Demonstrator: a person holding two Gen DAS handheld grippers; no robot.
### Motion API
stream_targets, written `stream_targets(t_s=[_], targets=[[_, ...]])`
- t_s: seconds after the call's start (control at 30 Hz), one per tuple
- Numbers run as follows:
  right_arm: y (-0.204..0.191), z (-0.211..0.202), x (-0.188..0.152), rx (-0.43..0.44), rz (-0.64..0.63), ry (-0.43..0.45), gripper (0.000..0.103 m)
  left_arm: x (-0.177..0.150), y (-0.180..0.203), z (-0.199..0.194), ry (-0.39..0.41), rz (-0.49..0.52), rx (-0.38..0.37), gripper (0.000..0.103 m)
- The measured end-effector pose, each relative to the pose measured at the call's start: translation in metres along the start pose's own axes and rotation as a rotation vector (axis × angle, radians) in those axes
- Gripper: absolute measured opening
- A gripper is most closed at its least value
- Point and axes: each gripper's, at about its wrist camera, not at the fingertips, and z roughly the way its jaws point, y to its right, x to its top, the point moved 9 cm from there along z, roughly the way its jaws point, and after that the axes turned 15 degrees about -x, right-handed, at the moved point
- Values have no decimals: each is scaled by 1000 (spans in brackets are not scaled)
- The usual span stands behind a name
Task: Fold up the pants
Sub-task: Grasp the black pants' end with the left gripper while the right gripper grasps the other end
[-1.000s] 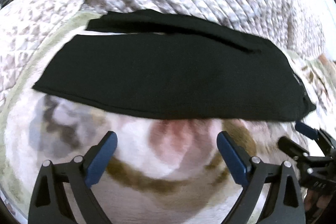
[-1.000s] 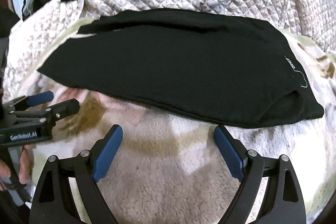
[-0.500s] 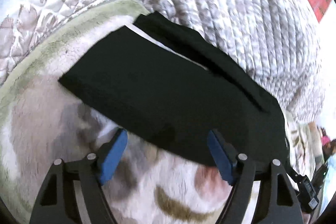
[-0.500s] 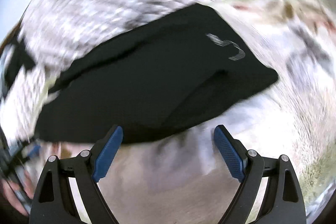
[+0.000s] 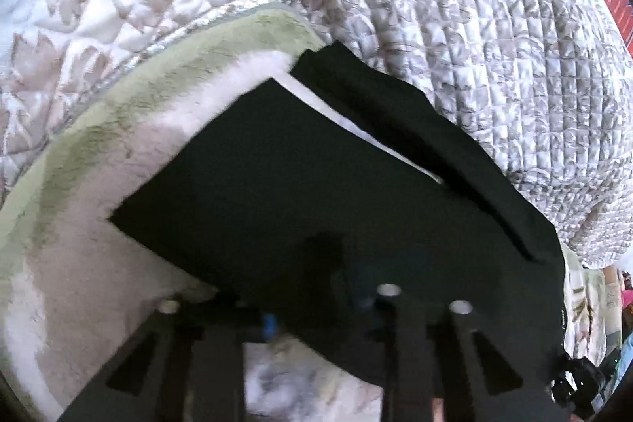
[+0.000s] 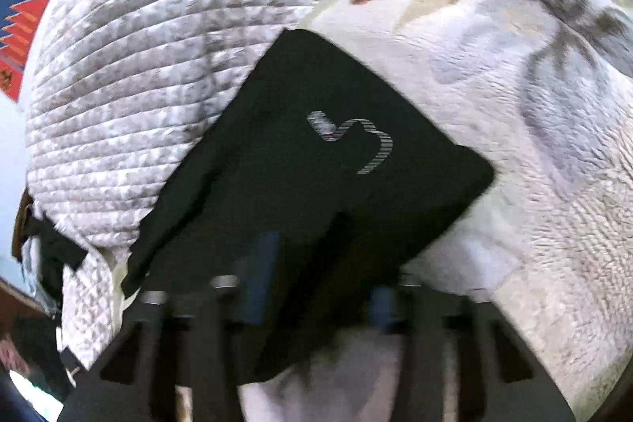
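The black pants [image 5: 316, 192] lie folded into a long band on a floral fleece blanket [image 5: 87, 244]. One end, with a grey logo [image 6: 352, 141], fills the right wrist view as black pants [image 6: 308, 192]. My left gripper [image 5: 312, 307] is at the near edge by the other end. Its jaws are closing and the edge of the cloth is bunched between the pads. My right gripper [image 6: 320, 287] is at the logo end, also closing, with a fold of fabric draped between its blue pads [image 6: 261, 271]. The fingertips of both are partly hidden by the cloth.
A bulky quilted comforter [image 5: 474, 46] rises right behind the pants, seen too as the comforter [image 6: 130, 74]. The fleece blanket [image 6: 514, 113] spreads out to the right of the logo end. Another dark garment [image 6: 51, 263] lies at the far left edge.
Both grippers moved forward onto the near edge of the pants, one toward each end, and rolled. Their jaws went from wide open over the blanket to narrow with black fabric between them.
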Motion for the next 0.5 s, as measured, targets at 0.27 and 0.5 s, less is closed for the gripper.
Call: stream_targets(t_s=[0.27, 0.5], targets=[[-8, -13, 4, 13, -37, 33, 4, 3, 1, -24, 23, -1, -10, 4], [0, -70, 0, 55, -55, 49, 1, -19, -1, -94, 51, 10, -51, 4]])
